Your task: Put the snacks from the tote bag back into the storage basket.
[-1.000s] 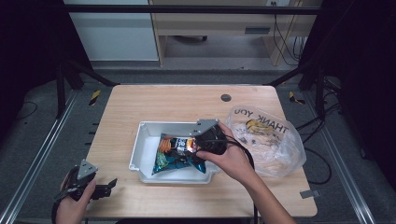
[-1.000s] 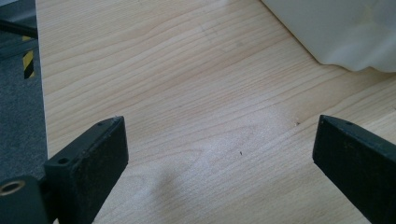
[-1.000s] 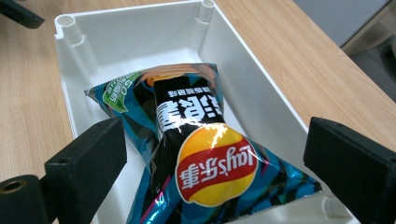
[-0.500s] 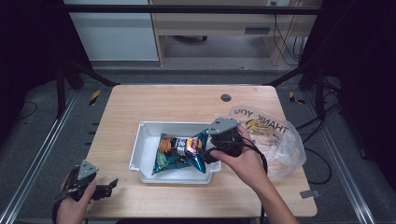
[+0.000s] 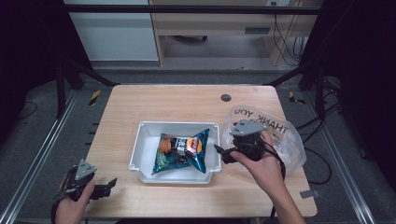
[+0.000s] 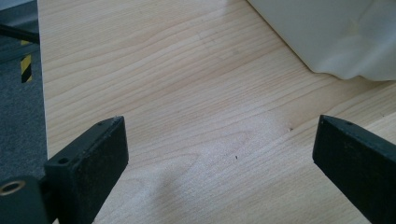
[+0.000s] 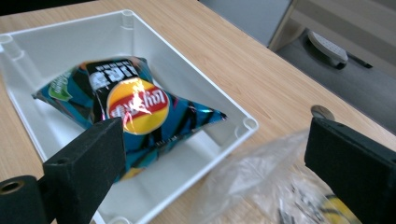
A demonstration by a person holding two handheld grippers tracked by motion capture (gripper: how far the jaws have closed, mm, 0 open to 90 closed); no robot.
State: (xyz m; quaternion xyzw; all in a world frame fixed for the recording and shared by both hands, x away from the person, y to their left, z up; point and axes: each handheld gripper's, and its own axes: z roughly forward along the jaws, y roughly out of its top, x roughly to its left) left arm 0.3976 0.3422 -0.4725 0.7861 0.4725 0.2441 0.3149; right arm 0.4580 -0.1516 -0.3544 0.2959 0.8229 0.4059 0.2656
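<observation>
The chip bag [image 5: 181, 152] lies flat in the white tray [image 5: 140, 151] in the middle of the table [image 5: 187, 100], and at its 3 o'clock the right gripper [image 5: 220, 152] hangs spread wide and empty, with the crinkly plastic bag [image 5: 287, 140] just behind, while the left gripper [image 5: 110, 183] rests wide apart at 8 o'clock.

The clear plastic bag [image 5: 275, 133] at the right edge of the table bore the words "THANK YOU" in dark capitals, seen upside down in the high view along the bag's far rim. The chip bag [image 7: 126, 116] lying in the white tray [image 7: 187, 60] carried a round red and yellow Lay's emblem on its blue and black face; the script was partly washed out by glare. White characters on the black panel above that emblem were too blurred to read. No other legible markings were noted.
</observation>
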